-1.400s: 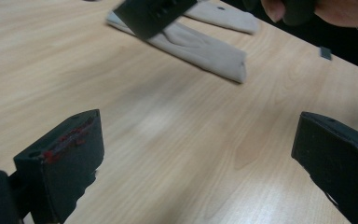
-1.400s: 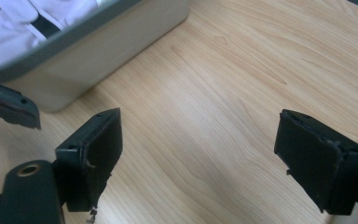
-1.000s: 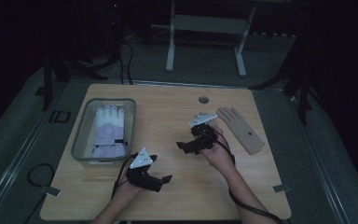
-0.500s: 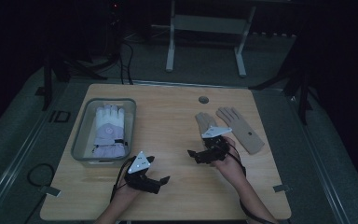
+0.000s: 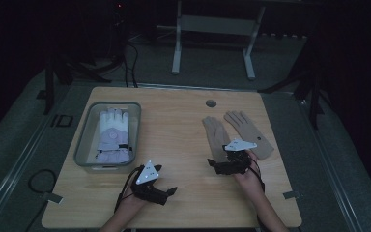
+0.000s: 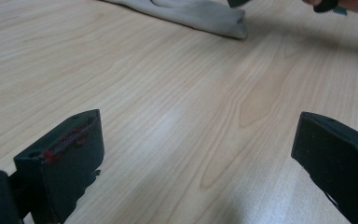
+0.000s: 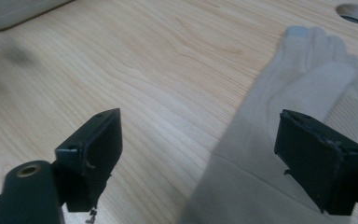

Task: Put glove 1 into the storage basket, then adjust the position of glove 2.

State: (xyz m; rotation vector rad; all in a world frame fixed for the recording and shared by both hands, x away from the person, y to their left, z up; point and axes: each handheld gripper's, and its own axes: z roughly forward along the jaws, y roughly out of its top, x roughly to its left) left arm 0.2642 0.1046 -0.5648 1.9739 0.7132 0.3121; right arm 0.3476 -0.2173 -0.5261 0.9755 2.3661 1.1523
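Two tan gloves lie flat side by side on the right half of the wooden table [image 5: 174, 125]: the left tan glove [image 5: 215, 133] and the right tan glove [image 5: 249, 130], fingers pointing away from me. My right gripper [image 5: 216, 166] sits at the left glove's cuff, open and holding nothing. In the right gripper view the gripper [image 7: 205, 140] is wide open, with the tan glove [image 7: 303, 88] under its right jaw. My left gripper [image 5: 170, 192] rests near the table's front edge, open [image 6: 198, 140] over bare wood, with a glove's cuff [image 6: 205, 14] farther off.
A clear plastic bin [image 5: 83, 145] at the table's left holds a pair of white and lavender gloves [image 5: 113, 135]. A round cable hole [image 5: 211, 103] sits near the table's back edge. Beyond the table stands a metal frame [image 5: 212, 24] on the dark floor.
The right gripper let go of a second tan glove, now lying left of the first, and drew back towards the person. The left gripper stayed nearly still.
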